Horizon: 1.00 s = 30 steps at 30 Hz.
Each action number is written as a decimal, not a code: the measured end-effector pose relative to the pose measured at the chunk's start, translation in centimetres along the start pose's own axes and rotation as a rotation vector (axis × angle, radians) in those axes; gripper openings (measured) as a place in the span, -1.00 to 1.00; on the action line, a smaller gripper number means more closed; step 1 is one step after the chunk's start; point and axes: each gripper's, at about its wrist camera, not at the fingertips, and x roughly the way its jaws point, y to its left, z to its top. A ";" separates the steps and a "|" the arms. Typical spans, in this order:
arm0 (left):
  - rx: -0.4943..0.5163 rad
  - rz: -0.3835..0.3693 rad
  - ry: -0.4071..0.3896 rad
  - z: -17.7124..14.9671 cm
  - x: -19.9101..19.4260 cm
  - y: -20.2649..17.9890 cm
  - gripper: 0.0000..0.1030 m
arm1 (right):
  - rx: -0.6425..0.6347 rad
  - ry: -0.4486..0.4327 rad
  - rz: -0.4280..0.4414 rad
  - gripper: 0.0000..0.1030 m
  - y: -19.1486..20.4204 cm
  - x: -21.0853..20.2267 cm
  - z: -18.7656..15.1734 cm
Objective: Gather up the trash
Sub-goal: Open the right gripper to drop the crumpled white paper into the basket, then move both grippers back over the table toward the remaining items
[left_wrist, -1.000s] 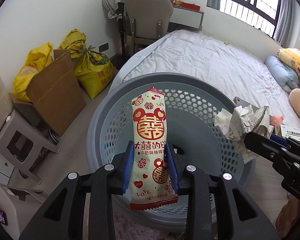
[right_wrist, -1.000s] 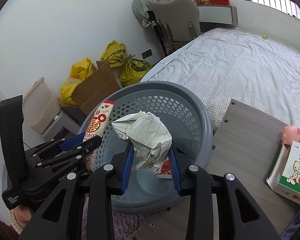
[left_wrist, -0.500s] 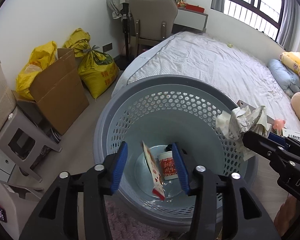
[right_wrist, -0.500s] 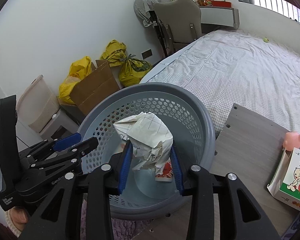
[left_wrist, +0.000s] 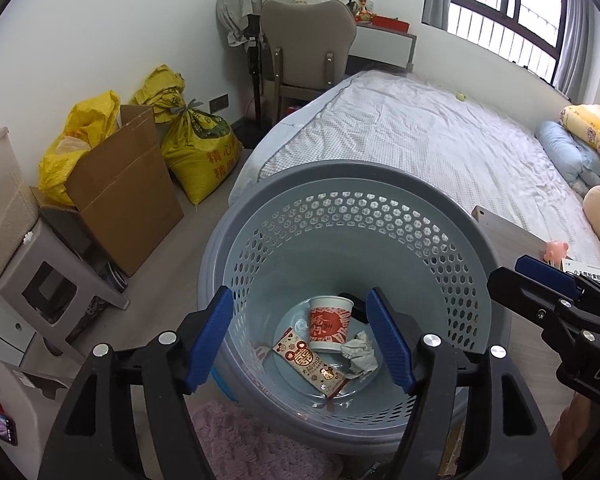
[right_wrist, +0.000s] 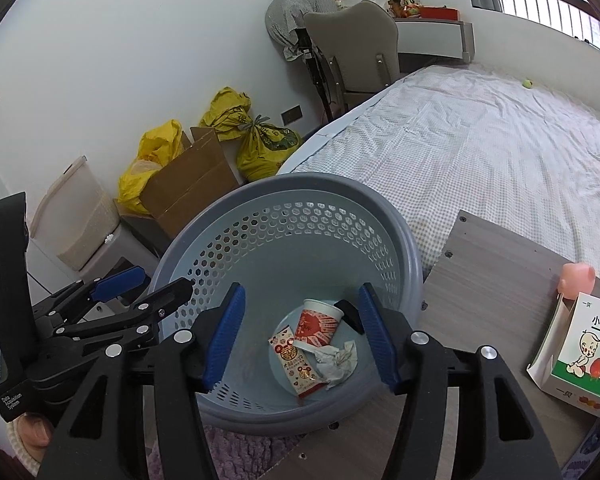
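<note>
Snack wrapper (left_wrist: 310,369) flat in basket (left_wrist: 476,240), long axis diagonal; both jaws just opened, empty.

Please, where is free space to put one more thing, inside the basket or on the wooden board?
Inside the grey perforated plastic basket, the floor's centre is crowded: a red-and-white paper cup, a cream snack wrapper and a crumpled paper ball. The floor's edge is bare. On the grey wood-grain board, the stretch between the basket and the white-and-green carton is free.
</note>
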 end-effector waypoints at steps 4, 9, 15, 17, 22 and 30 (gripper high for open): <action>-0.004 0.005 -0.002 0.0 -0.3 0.1 0.44 | -0.004 0.000 -0.002 0.10 0.1 -0.4 -0.1; -0.007 0.013 -0.015 0.0 -1.1 0.3 0.52 | 0.001 -0.012 -0.004 0.10 0.2 -1.2 -0.3; -0.007 0.013 -0.041 -0.2 -2.5 -0.1 0.74 | 0.004 -0.031 -0.013 0.12 0.1 -2.8 -0.7; -0.006 0.008 -0.051 -0.3 -3.0 -0.2 0.78 | 0.007 -0.040 -0.017 0.15 0.0 -3.5 -1.0; 0.004 -0.003 -0.078 -0.4 -4.4 -0.7 0.86 | 0.022 -0.061 -0.030 0.16 -0.4 -5.2 -1.8; 0.041 -0.049 -0.103 -1.1 -5.9 -3.1 0.88 | 0.056 -0.105 -0.070 0.18 -1.7 -8.7 -3.7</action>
